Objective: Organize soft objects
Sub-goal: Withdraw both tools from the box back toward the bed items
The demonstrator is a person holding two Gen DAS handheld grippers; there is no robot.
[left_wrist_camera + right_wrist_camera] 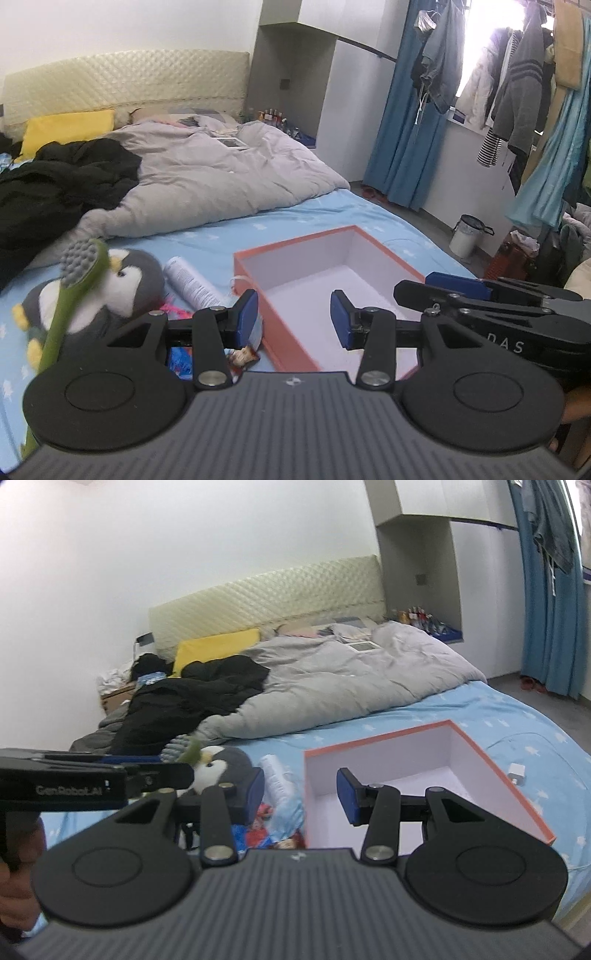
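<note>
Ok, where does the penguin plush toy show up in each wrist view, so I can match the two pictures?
Left wrist view: the penguin plush lies at lower left on the blue sheet, left of the orange box, partly behind a green brush.
Right wrist view: the penguin plush sits left of centre, just above the gripper's left finger, partly behind the other gripper.
Shared landmark: the open orange box, with the white tube between it and the plush.

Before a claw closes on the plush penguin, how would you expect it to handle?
The plush penguin looks stuffed and fuzzy, so it would probably squash and feel light. Its rounded body, leaning against the green brush on the bed sheet, may flop rather than roll.
</note>
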